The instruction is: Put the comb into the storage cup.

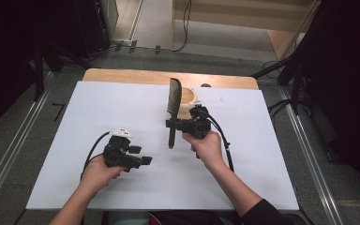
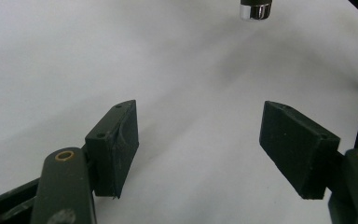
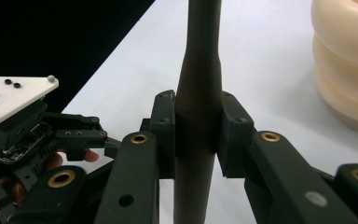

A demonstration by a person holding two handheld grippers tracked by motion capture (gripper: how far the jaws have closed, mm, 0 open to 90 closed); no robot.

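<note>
The right gripper point(image 1: 176, 124) has its jaws clamped on the handle of a dark slotted spatula point(image 1: 174, 96), and in the right gripper view you can see both pads point(image 3: 164, 122) pressed flat against the thick part of that handle point(image 3: 196, 112), just below where it narrows. The spatula stands upright, blade uppermost, right in front of the cream ribbed holder point(image 1: 187, 99) at the far middle of the white table point(image 1: 122, 103), its blade hiding the holder's near-left side. The handle's silver-capped end point(image 2: 256, 9) hangs just clear of the table. Nearer the person than the holder and off to its left, the left gripper point(image 1: 143, 160) hovers low with its jaws spread wide and nothing between them, only bare white surface showing past the pads point(image 2: 121, 140). My read: the spatula is either headed for the holder or being passed across. To do it well, keep the squeeze firm and square on the handle so the tall blade doesn't swing, move it upright, and steer the blade clear of the holder's rim and the thin white piece point(image 1: 210, 101) jutting from its right side. If the left gripper is to take over, it should close on the handle's lower end before the right lets go. No brand, label or lettering is readable anywhere.
</note>
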